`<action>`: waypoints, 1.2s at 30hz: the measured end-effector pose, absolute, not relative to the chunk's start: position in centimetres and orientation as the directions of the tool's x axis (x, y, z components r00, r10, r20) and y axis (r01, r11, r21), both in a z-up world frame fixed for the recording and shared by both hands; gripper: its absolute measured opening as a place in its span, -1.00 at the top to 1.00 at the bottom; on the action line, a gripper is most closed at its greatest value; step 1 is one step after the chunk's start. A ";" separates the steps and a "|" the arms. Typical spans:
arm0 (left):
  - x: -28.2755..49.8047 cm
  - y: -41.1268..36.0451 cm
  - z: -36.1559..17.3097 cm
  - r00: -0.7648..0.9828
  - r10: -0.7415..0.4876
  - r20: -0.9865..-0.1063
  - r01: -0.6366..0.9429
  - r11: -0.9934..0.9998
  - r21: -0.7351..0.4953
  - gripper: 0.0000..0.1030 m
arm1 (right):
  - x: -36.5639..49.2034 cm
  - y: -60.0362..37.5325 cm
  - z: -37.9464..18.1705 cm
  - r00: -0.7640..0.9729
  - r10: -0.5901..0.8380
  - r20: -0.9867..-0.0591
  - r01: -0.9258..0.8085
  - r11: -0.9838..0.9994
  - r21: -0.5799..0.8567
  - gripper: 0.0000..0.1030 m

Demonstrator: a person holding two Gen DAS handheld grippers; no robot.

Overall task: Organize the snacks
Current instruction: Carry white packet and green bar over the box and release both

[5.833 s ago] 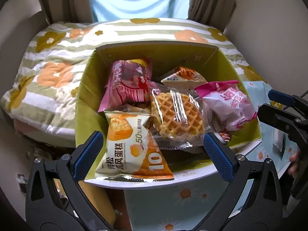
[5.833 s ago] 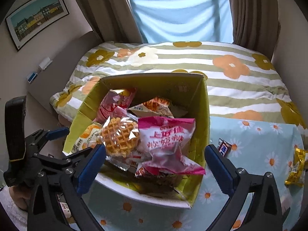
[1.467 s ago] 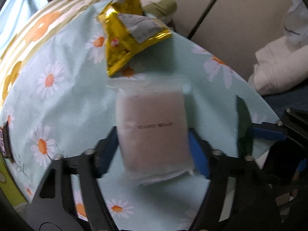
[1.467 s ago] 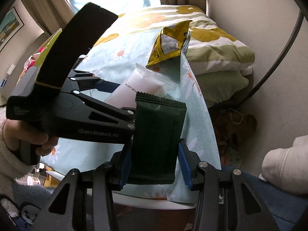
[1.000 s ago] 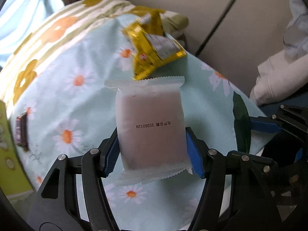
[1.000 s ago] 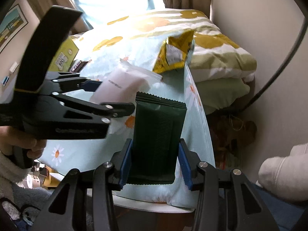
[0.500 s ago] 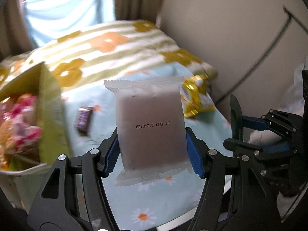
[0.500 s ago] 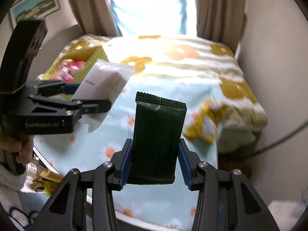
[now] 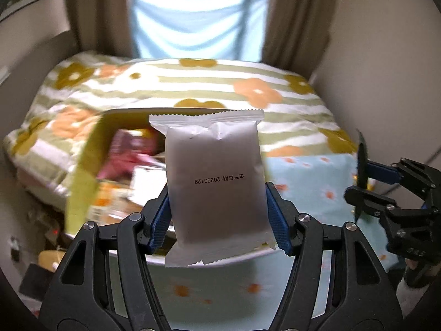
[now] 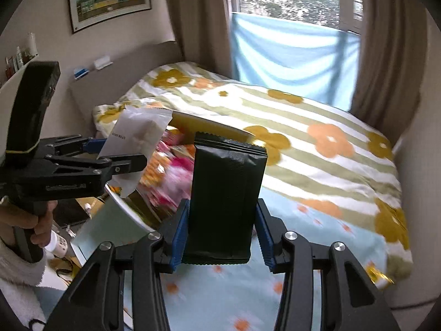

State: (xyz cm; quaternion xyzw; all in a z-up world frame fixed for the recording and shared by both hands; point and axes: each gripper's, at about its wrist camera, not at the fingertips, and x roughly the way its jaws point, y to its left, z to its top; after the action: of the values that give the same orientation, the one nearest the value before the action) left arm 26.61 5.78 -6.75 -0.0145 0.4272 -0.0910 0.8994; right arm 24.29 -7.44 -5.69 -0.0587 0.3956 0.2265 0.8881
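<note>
Two snack packets held above the table, near the green box

The left tool point(image 9: 219, 215) is clenched on a white packet point(image 9: 216, 184), gripped by its lower half and standing upright in front of the open green box point(image 9: 82, 171) of snacks. The right tool point(image 10: 222, 237) is clamped on a dark green packet point(image 10: 227, 193), also upright, over the daisy tablecloth point(image 10: 317, 220) just beside the box. Both grips sit low on slippery film, so a packet could likely tip or slide out. The tools are close together; releasing both at once risks a collision or a packet landing outside the already full box.
</note>
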 end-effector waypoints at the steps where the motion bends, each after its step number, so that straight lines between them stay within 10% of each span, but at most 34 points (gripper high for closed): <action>1: 27.4 7.5 -7.1 0.613 -0.162 -0.773 0.136 0.986 -0.099 -0.15 | 24.9 -6.4 -5.8 0.579 0.364 -0.730 -0.454 0.887 0.082 0.19; 19: 32.8 16.1 -13.9 0.455 -0.167 -0.875 0.169 0.981 -0.099 -0.19 | 30.2 4.2 -10.4 0.455 0.360 -0.815 -0.422 0.893 0.158 0.19; 23: 32.2 16.2 -12.9 0.514 -0.119 -0.850 0.151 0.987 -0.047 -0.99 | 30.5 4.2 -10.9 0.438 0.362 -0.823 -0.420 0.892 0.168 0.19; 36: 30.7 18.4 -12.1 0.522 -0.117 -0.845 0.074 0.993 -0.092 -0.99 | 30.3 4.9 -11.7 0.412 0.361 -0.837 -0.418 0.891 0.178 0.00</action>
State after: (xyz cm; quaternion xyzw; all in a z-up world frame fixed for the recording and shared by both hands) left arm 30.69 18.36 -12.07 -0.0222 0.4858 -0.0549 0.8720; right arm 30.27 4.86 -11.73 -0.0294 0.4900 0.2318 0.8398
